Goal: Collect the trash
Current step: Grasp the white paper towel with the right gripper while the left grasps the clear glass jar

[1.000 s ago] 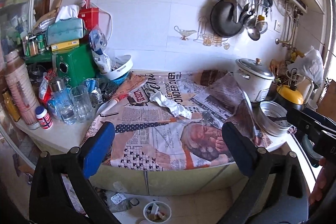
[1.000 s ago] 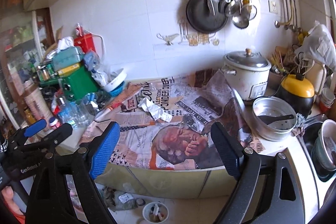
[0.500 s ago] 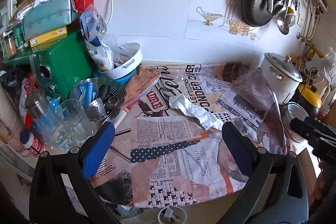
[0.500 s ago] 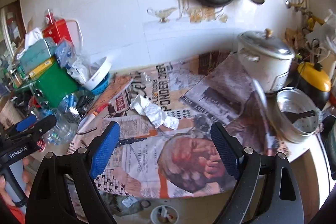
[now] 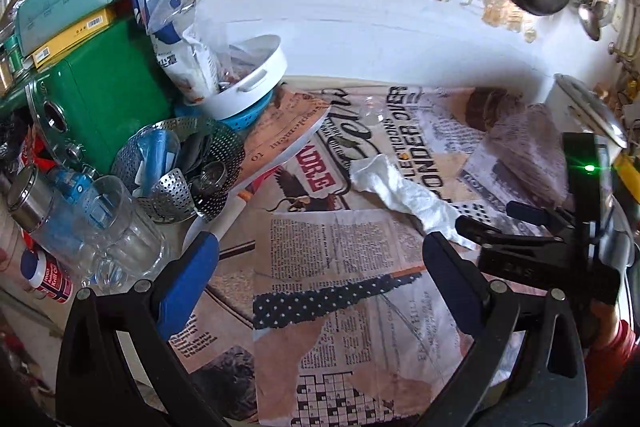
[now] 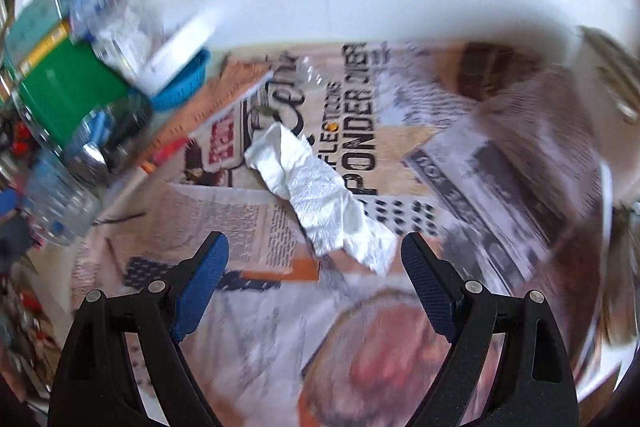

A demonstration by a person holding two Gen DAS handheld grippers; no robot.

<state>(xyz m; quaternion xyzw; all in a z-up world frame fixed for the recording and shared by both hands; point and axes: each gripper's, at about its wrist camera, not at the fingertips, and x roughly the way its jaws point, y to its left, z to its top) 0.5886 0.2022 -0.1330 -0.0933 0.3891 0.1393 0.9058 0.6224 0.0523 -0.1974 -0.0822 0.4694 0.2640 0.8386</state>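
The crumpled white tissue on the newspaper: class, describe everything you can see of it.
The crumpled white tissue looks like soft, embossed paper, twisted into a long wrinkled strip. It lies flat and diagonal on the newspaper that covers the counter, partly over the bold headline. Only the newspaper touches it. The right claw is open just short of its near end, not gripping it.

desk (image 5: 32, 311) covered with newspaper sheets (image 5: 340, 267) | crumpled paper towel (image 5: 404, 193) lying on sheets, mid-desk | glass mug (image 5: 120, 239), metal strainer (image 5: 180, 167), green box (image 5: 100, 99) crowded at left end
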